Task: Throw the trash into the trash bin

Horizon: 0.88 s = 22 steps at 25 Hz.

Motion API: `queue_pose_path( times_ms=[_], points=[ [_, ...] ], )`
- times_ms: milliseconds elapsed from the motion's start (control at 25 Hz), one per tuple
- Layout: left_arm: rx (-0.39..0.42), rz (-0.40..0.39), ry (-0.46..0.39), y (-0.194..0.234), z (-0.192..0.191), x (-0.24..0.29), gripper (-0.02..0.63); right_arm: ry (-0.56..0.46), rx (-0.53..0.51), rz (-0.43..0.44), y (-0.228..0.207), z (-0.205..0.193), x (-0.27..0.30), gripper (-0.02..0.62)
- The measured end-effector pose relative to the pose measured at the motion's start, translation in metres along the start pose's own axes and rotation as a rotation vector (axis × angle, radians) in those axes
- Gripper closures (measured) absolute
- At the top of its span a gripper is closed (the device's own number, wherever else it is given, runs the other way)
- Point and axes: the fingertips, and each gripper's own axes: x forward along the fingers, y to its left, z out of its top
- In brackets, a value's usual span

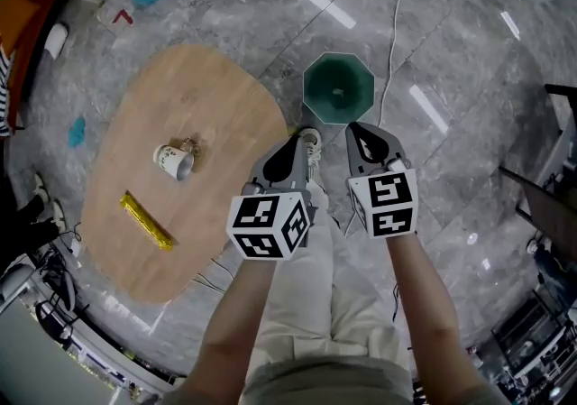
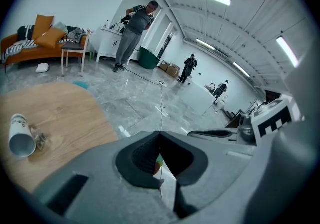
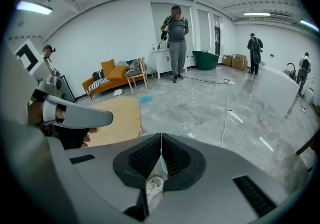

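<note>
Two forearms reach up from the bottom edge, side by side, wrists tipped downward. Both the left tongs (image 1: 297, 138) and right tongs (image 1: 357, 131) are closed on nothing, tips pointing toward the green bin (image 1: 338, 86) on the floor at upper centre. The cup (image 1: 172, 161) and yellow wrapper (image 1: 147, 221) lie on the wooden surface (image 1: 207, 96), left of centre.
</note>
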Motion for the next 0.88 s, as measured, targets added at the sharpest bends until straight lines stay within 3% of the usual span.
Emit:
queue_pose_path(
  times_ms=[880],
  points=[
    [0.015,0.004,-0.066,-0.027,0.027,-0.114,0.606,-0.064,-0.066,0.016,0.068,0.046,-0.097,0.583]
  ],
)
